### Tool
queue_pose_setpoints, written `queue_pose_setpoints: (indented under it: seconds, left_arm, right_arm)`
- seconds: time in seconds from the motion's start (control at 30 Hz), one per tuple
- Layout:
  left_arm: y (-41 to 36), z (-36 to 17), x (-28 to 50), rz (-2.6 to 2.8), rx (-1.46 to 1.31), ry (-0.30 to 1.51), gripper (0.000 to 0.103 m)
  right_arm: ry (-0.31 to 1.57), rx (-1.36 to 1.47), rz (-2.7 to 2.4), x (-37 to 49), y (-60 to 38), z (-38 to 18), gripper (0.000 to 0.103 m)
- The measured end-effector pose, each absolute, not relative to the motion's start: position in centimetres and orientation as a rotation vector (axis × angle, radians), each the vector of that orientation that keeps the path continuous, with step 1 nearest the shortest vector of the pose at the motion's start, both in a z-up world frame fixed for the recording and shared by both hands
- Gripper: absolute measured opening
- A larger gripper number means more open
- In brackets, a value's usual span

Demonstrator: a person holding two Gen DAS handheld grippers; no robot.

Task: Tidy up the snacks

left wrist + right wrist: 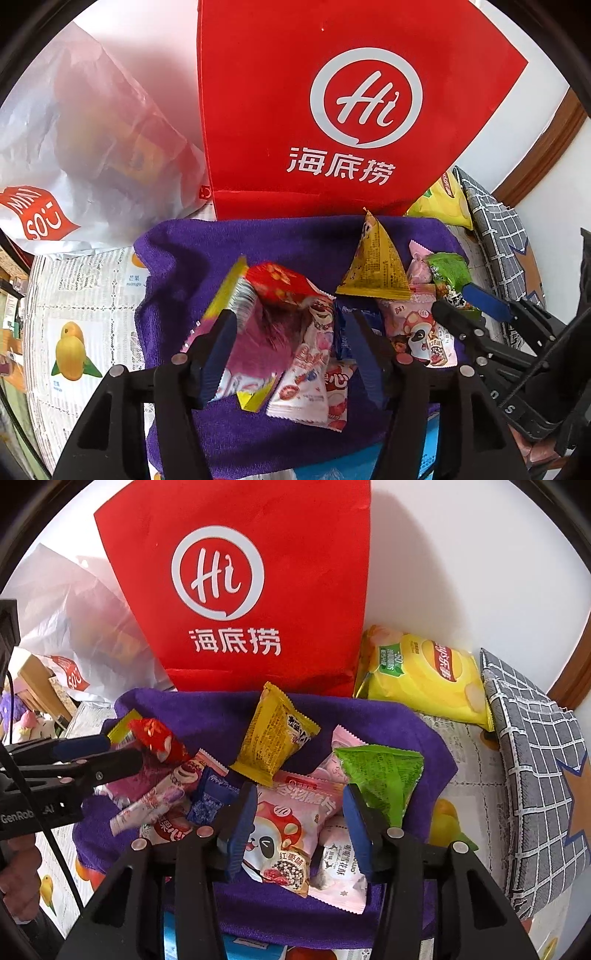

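Note:
A pile of small snack packets lies on a purple towel [207, 251] [424, 731]. My left gripper [291, 328] is open over the pile; a blurred magenta and yellow packet [255, 332] sits between its fingers, against the left pad. A red packet [284, 284] and a yellow triangular packet [376, 266] lie beyond. My right gripper [301, 805] is open over a pink panda packet [284, 827]. A green packet [380, 775] leans on its right finger. It shows at the right of the left wrist view [465, 301].
A red Haidilao bag [332, 103] [251, 590] stands behind the towel. A white Miniso plastic bag [74, 147] is at the left. A yellow chip bag [424, 672] and a grey checked fabric bag [535, 775] are at the right. A fruit-print cloth [81, 325] covers the table.

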State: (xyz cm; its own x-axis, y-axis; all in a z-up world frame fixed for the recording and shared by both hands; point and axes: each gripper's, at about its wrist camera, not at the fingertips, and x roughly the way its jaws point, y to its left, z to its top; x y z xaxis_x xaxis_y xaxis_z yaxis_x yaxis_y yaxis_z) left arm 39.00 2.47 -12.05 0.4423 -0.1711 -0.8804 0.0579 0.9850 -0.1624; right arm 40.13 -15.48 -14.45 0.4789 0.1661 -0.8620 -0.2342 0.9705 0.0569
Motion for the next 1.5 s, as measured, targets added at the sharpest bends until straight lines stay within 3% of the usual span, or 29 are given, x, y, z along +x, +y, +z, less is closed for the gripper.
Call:
queue_pose_setpoints:
  seconds: [0.37,0.57,0.7,0.8,1.03,1.3,1.4,1.5]
  left_arm:
    - [2.5,-11.5,38.7,-0.153,-0.129,1.098,0.066]
    - [2.1,-10.3,37.9,-0.152,-0.108,1.073,0.069]
    - [2.4,-8.7,37.1,-0.146,-0.127,1.054,0.07]
    - [2.3,-7.0,35.9,-0.139,-0.122,1.004,0.077]
    - [1.8,-4.0,31.4,-0.116,-0.1,0.925,0.084]
    - [1.3,-0.9,25.0,-0.108,-0.104,0.861,0.086]
    - [0.9,0.1,21.9,-0.111,-0.098,0.837,0.092]
    - [0.0,0.9,18.7,-0.119,-0.078,0.813,0.095]
  right_arm:
    - [1.05,-0.058,0.219,40.4,-16.2,-14.5,0.049]
    - [0.996,-0.019,0.208,39.5,-16.8,-11.9,0.062]
    - [0.921,0.01,0.194,38.0,-17.4,-9.1,0.081]
    - [0.874,0.031,0.192,36.6,-17.8,-6.9,0.086]
    - [0.811,-0.001,0.171,32.4,-17.8,-3.1,0.091]
    - [0.831,0.022,0.13,26.2,-19.0,-0.8,0.091]
    - [0.817,0.028,0.103,23.4,-19.5,0.1,0.091]
    - [0.805,0.057,0.107,20.4,-20.2,0.7,0.098]
